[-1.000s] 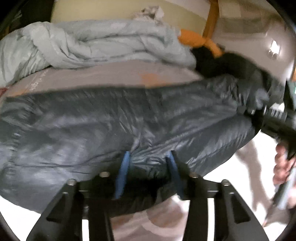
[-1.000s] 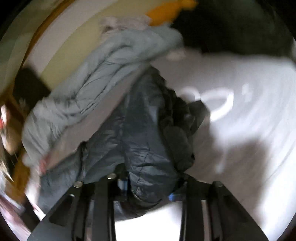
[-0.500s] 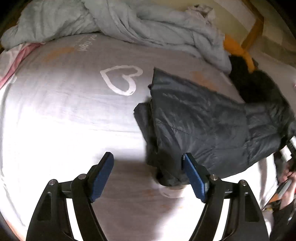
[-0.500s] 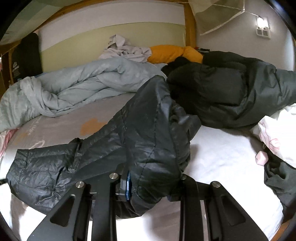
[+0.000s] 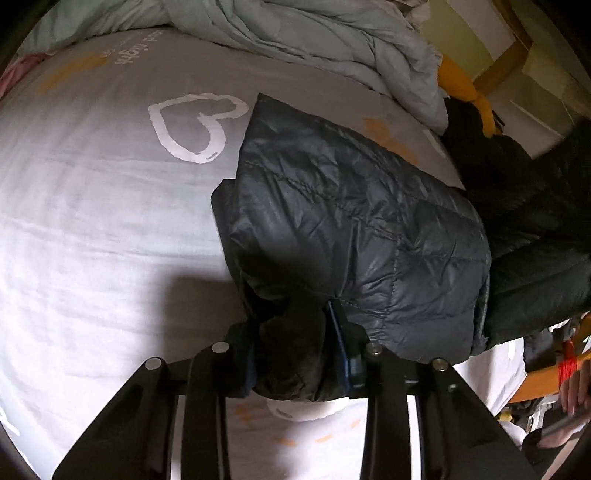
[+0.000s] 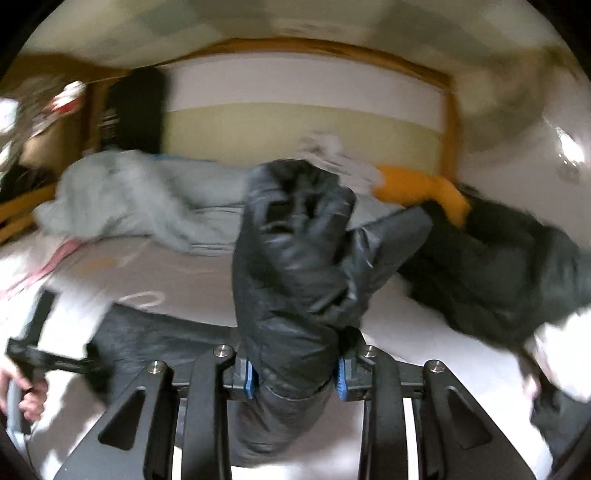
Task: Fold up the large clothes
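Note:
A dark grey quilted puffer jacket (image 5: 354,229) lies partly folded on the white bed sheet (image 5: 92,229). My left gripper (image 5: 295,354) is shut on a bunched near edge of the jacket, low on the sheet. My right gripper (image 6: 293,373) is shut on another part of the jacket (image 6: 295,266) and holds it lifted, so the fabric stands up in front of the camera. The right wrist view is blurred by motion.
A pale blue duvet (image 5: 314,33) is heaped at the back of the bed. A black coat (image 6: 498,273) and an orange garment (image 6: 424,192) lie at the right. A white heart print (image 5: 192,125) marks the sheet. A wooden bed frame (image 6: 332,48) borders the bed.
My left gripper, open half a second ago, has moved to the jacket's near edge and shut on it. My right gripper has raised its part of the jacket higher.

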The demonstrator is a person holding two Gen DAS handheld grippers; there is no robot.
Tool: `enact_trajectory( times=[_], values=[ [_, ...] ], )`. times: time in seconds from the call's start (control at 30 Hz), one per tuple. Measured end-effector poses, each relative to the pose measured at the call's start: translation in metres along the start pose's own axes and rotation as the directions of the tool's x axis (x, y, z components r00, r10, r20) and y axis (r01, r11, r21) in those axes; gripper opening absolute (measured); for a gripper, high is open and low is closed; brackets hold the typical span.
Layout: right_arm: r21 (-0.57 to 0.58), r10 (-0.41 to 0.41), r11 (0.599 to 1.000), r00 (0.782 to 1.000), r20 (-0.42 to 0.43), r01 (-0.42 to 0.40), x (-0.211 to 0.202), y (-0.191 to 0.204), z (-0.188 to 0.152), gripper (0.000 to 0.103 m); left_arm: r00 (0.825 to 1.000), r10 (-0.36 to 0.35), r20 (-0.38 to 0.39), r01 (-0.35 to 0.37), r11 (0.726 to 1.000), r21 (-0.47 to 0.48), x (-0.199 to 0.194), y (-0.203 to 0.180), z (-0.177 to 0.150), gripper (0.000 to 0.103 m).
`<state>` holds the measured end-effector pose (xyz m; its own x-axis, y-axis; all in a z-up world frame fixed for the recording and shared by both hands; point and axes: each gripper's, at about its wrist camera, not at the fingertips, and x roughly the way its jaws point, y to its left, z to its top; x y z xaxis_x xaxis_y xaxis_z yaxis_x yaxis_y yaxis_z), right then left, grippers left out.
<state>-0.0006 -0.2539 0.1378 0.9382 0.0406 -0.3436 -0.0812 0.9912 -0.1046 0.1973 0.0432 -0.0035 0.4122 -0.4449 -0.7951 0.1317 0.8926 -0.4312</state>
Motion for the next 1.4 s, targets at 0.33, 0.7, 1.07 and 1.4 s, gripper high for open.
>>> enact_trajectory(
  times=[0.33, 0.7, 1.07, 1.4],
  values=[
    [-0.076, 0.201, 0.973, 0.964, -0.174, -0.217, 0.057, 0.1, -0.039, 0.033, 1.0, 0.008, 0.008, -0.009, 0.999, 0.034, -0.006, 0.002, -0.006, 0.032],
    [-0.001, 0.318, 0.946, 0.926, -0.205, -0.325, 0.049, 0.1, -0.057, 0.085, 0.95, 0.194, 0.244, -0.228, 0.966, 0.119, -0.05, -0.014, -0.003, 0.065],
    [0.087, -0.115, 0.988, 0.986, -0.123, 0.126, 0.044, 0.004, -0.033, 0.086, 0.824, -0.039, 0.565, -0.148, 0.948, 0.281, -0.131, -0.05, -0.02, 0.087],
    [0.202, 0.074, 0.979, 0.931, -0.357, -0.001, 0.127, -0.027, -0.069, 0.073, 0.858, -0.193, 0.475, 0.027, 0.942, 0.335, -0.114, -0.072, -0.019, 0.09]
  ],
)
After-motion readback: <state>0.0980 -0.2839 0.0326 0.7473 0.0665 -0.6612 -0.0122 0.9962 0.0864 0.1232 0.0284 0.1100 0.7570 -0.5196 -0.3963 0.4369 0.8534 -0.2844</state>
